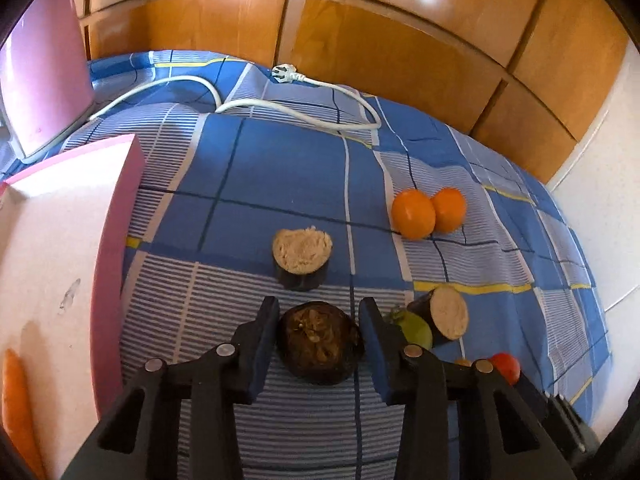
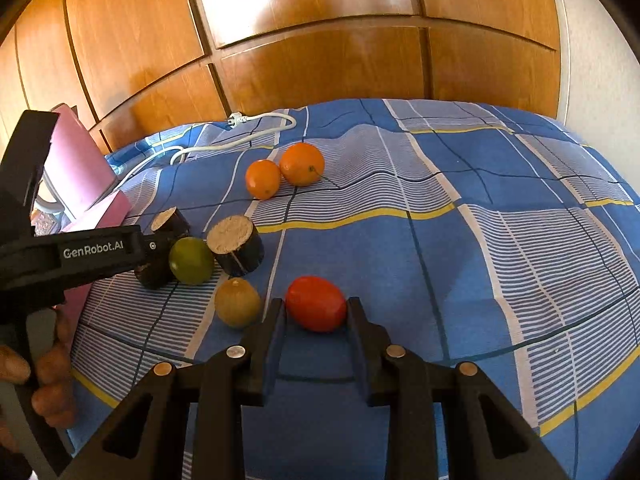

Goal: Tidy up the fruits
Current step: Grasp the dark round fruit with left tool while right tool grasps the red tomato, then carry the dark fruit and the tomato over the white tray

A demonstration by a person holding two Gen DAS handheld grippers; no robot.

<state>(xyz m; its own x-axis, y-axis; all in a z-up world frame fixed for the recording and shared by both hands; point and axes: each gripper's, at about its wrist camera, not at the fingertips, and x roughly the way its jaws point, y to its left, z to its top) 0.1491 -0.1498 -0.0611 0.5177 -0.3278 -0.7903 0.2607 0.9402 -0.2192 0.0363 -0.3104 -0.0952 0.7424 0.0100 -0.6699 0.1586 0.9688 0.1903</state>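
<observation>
Fruits and dark eggplant chunks lie on a blue checked bedspread. My left gripper is open around a dark eggplant chunk, fingers either side, apart from it. Another chunk stands ahead, a third to the right beside a green fruit. My right gripper is open around a red tomato on the cloth. A yellow-green fruit, the green fruit and two oranges lie beyond. The left gripper shows at the left of the right wrist view.
An open pink box stands at the left with a carrot inside. A white power cable lies at the far side. Wooden wardrobe doors rise behind the bed. Two oranges sit at the right.
</observation>
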